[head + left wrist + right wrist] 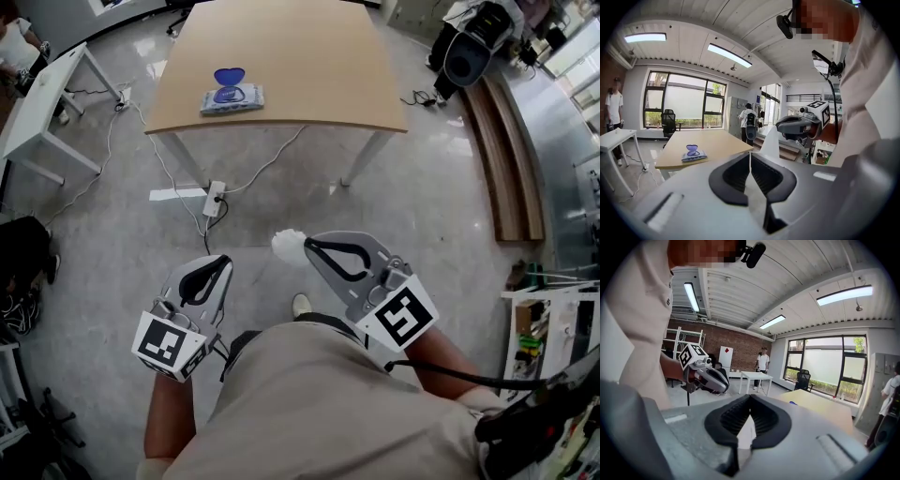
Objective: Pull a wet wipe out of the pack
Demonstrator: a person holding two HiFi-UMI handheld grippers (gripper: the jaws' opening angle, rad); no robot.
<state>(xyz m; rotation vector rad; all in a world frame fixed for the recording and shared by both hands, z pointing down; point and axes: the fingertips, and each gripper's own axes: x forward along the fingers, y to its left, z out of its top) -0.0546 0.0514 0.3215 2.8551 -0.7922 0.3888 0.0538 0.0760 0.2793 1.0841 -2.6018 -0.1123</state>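
Note:
The wet wipe pack, blue with its round lid flipped up, lies on the near left part of the wooden table, far from both grippers. It also shows in the left gripper view. I hold both grippers close to my body, away from the table. My right gripper is shut on a white wet wipe, which bunches out past its tips and also hangs inside the jaws. My left gripper is shut with nothing in it.
A white desk stands at the left. A power strip and cables lie on the floor under the table. Long wooden planks and shelving are at the right. People stand farther off in the room.

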